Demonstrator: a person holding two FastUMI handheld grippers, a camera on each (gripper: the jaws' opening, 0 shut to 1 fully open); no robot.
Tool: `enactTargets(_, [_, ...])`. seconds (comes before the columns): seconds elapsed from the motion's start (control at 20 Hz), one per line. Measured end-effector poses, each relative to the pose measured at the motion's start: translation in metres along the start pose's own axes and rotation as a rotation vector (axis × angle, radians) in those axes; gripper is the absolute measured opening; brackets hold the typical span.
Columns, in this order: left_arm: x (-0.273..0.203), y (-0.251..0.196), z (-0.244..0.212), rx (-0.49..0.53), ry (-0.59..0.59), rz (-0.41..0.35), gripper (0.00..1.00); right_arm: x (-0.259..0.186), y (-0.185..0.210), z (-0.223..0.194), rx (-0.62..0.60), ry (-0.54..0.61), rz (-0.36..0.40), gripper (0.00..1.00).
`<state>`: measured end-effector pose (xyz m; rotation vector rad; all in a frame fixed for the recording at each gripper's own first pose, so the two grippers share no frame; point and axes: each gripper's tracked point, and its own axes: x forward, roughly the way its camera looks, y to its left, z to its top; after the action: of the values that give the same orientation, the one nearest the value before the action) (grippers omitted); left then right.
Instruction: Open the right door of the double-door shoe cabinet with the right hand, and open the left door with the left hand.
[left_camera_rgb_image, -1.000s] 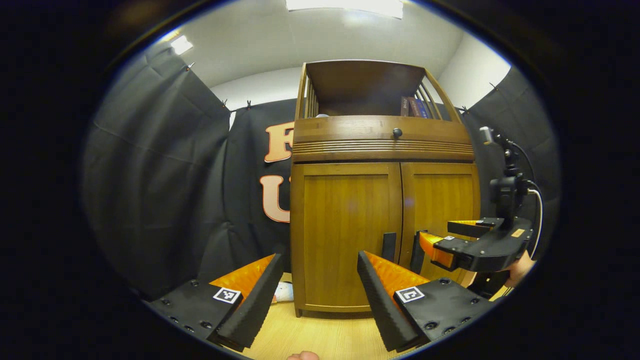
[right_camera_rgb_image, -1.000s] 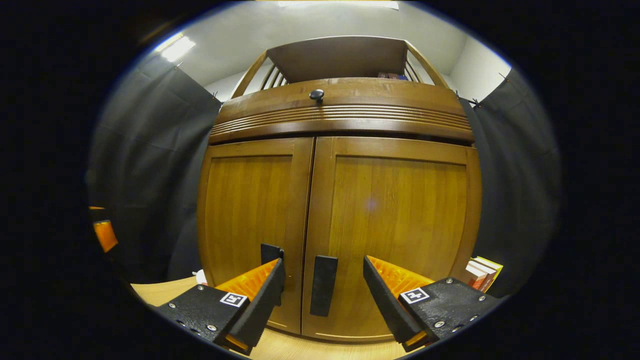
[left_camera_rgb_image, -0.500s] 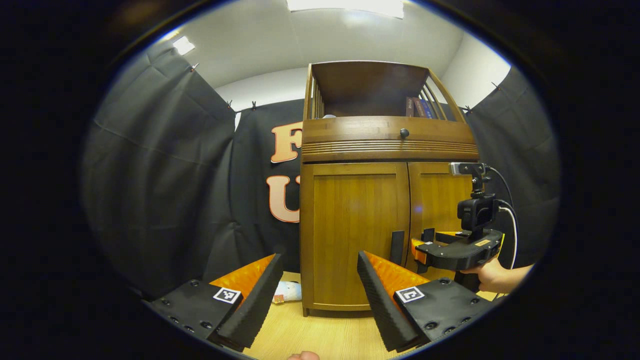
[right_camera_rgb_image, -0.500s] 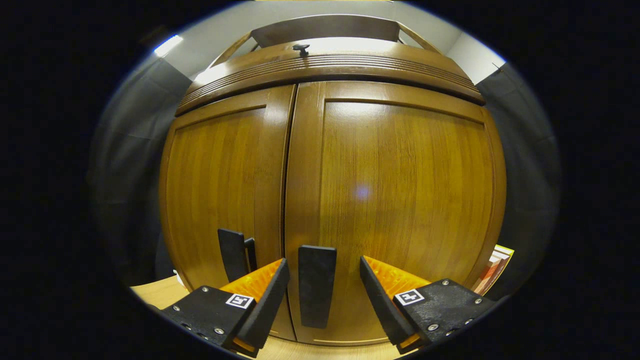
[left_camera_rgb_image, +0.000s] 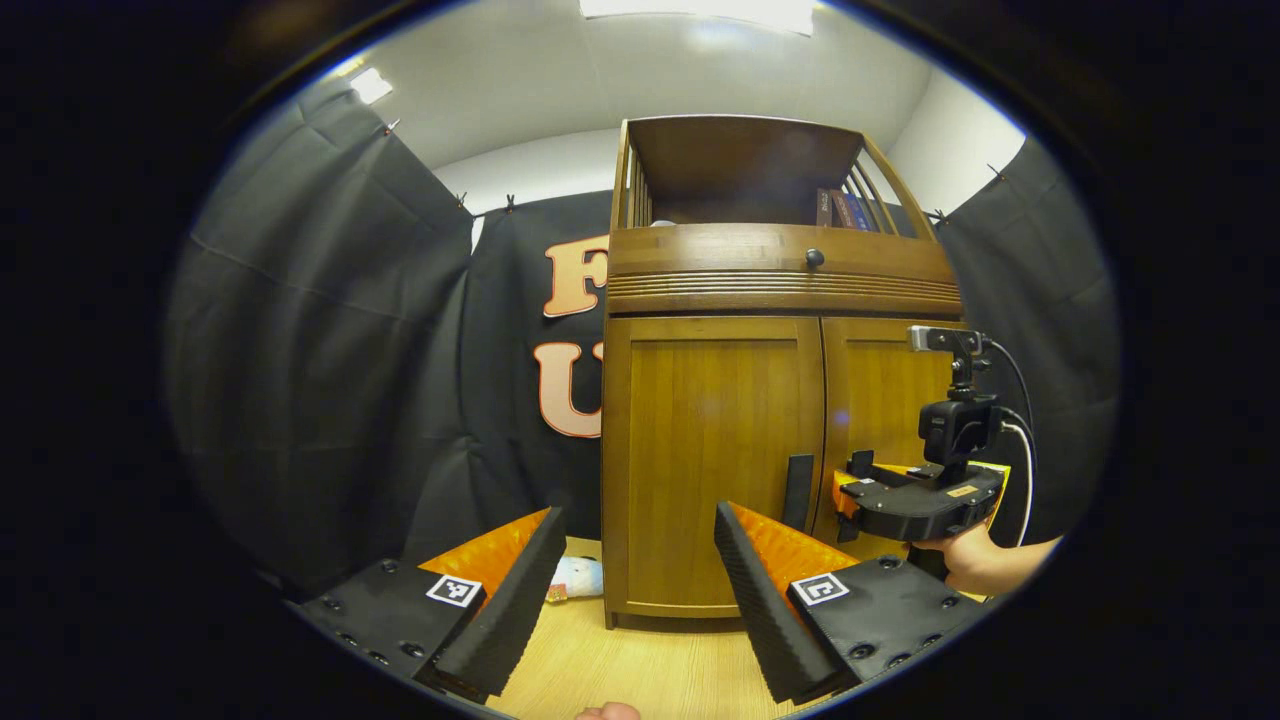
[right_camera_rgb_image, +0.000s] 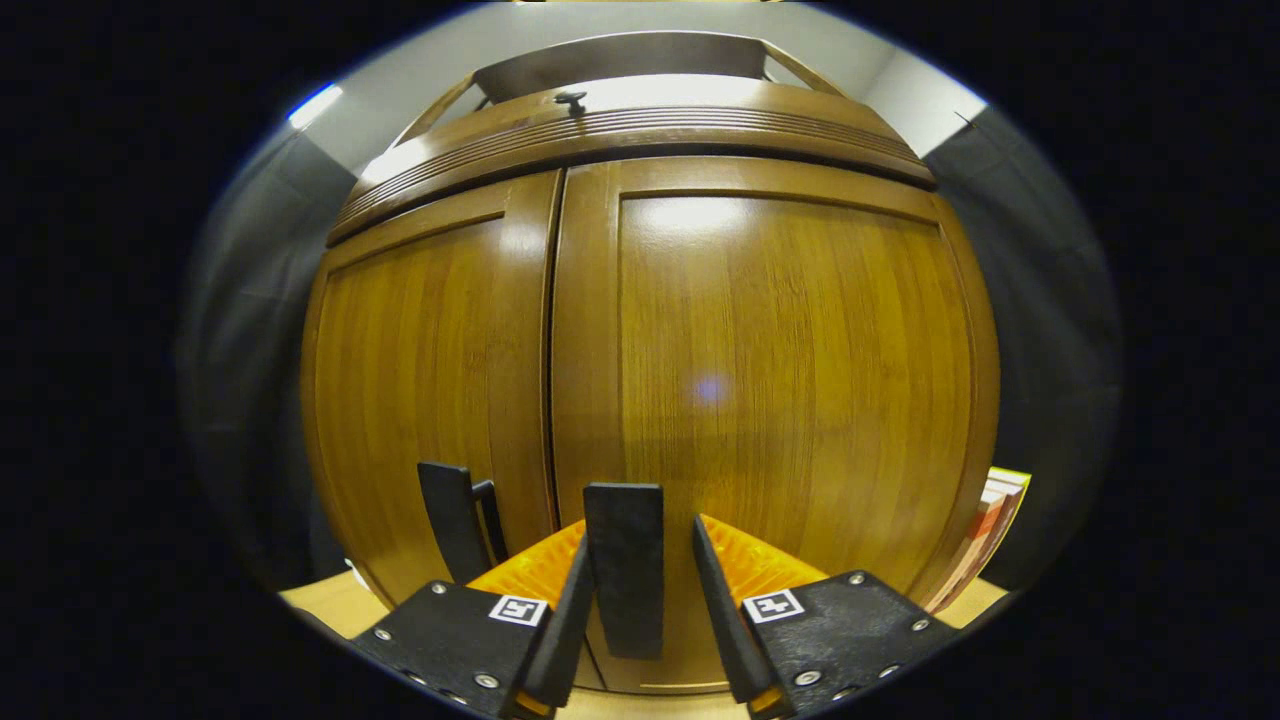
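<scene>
- Shoe cabinet (left_camera_rgb_image: 715, 470) stands on the wood floor against the black cloth, both doors shut.
- Right gripper (right_camera_rgb_image: 630, 600) has its fingers narrowed around the right door's dark handle (right_camera_rgb_image: 624, 565), a sliver of gap either side, so not quite pinching.
- Left gripper (left_camera_rgb_image: 635, 570) hangs back, spread wide, holding nothing.
- Left door's handle (left_camera_rgb_image: 797, 490) sits by the centre seam.
- Doors look like stiff, solid wood; grab the handles and swing outward.

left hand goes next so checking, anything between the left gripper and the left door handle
Nothing visible blocks it. In the left gripper view, the left gripper is open and back from the cabinet, with bare floor ahead up to the left door handle. The right gripper sits just beside that handle, at the right door handle.
</scene>
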<state>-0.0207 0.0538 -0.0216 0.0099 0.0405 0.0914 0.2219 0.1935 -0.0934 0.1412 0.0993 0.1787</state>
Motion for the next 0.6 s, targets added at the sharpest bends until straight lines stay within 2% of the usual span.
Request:
enactTargets(0.1, [-0.001,0.001,0.001,0.005,-0.003,-0.002,0.94,0.001,0.005,0.001,0.007,0.002,0.009,0.42])
enactTargets(0.2, [-0.004,0.001,0.002,0.009,-0.002,-0.004,0.94,0.001,0.006,0.001,-0.046,0.0,0.016,0.26])
enactTargets(0.25, [-0.005,0.0,0.001,0.008,-0.001,-0.005,0.94,0.003,0.006,0.0,-0.064,0.002,0.02,0.29])
enactTargets(0.4, [-0.012,0.0,0.001,0.003,0.001,-0.007,0.94,0.001,0.006,-0.002,-0.072,0.018,0.028,0.19])
enactTargets(0.6, [-0.017,0.002,0.0,0.001,0.004,0.002,0.94,-0.006,0.007,0.0,-0.081,0.023,0.048,0.22])
